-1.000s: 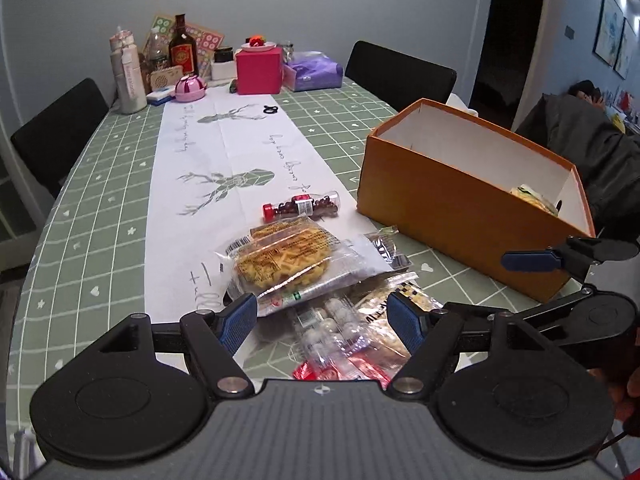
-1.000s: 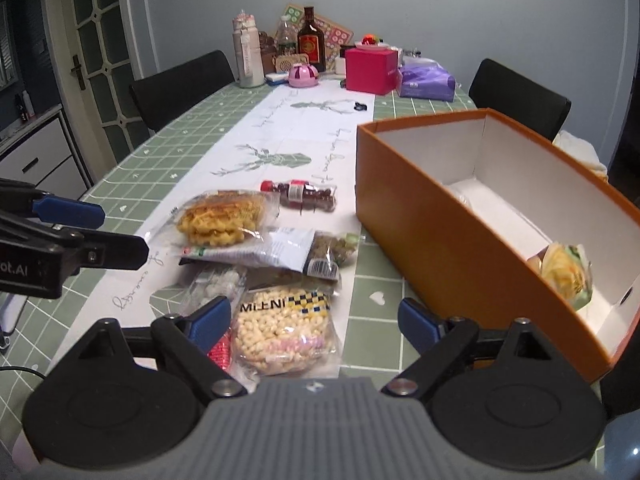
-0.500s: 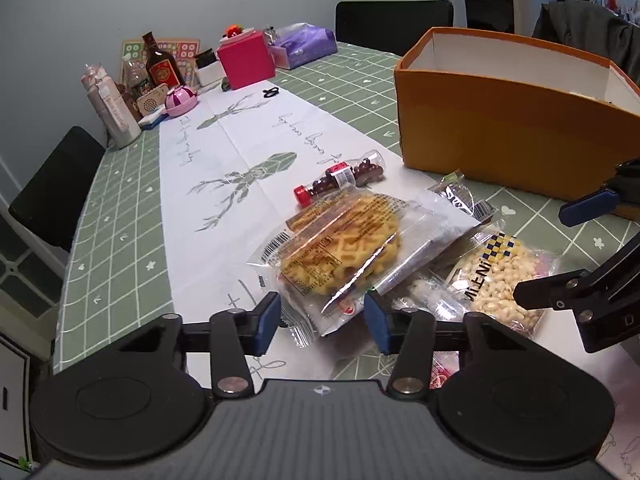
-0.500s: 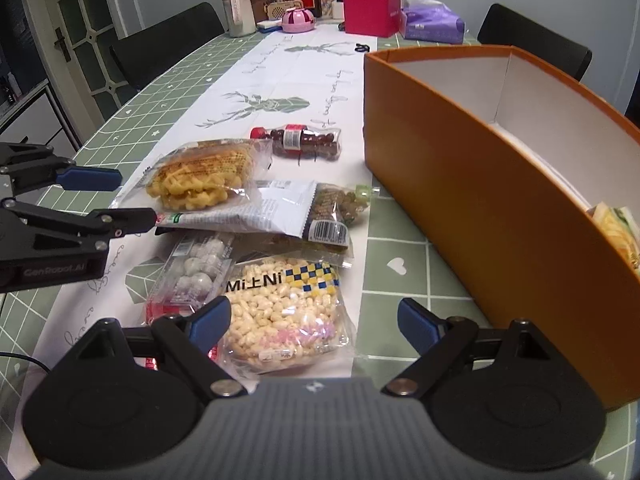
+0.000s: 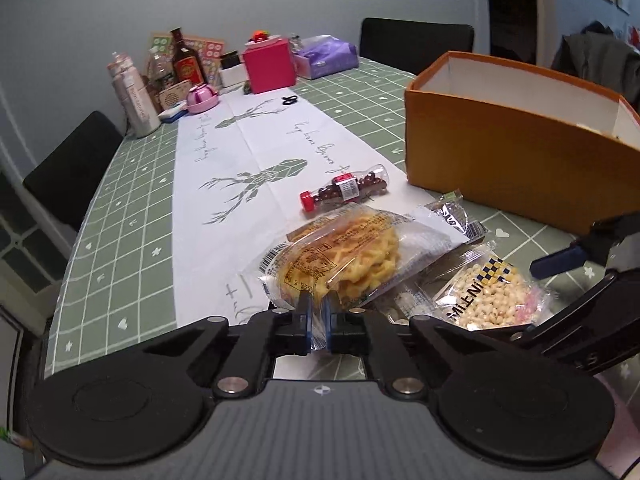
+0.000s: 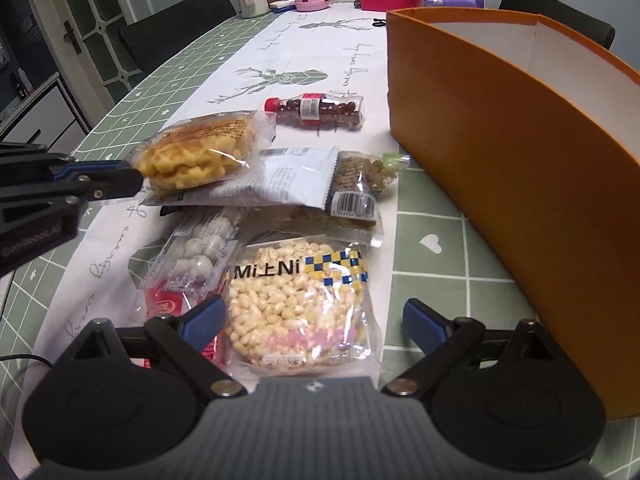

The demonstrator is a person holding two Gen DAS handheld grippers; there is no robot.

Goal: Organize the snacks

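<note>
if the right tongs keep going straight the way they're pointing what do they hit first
Most likely the puffed rice snack bag: it lies between the open right tongs, directly ahead on the table. Beyond it are other snack packets, though depth is hard to judge.

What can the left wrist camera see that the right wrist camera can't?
Only the left wrist view shows the left gripper from behind, its jaws pinched on the waffle packet wrapper edge. Only the right wrist view shows the right gripper open around the puffed rice packet, and a door. Both share the orange box, the candy bottle and the snack pile.
</note>
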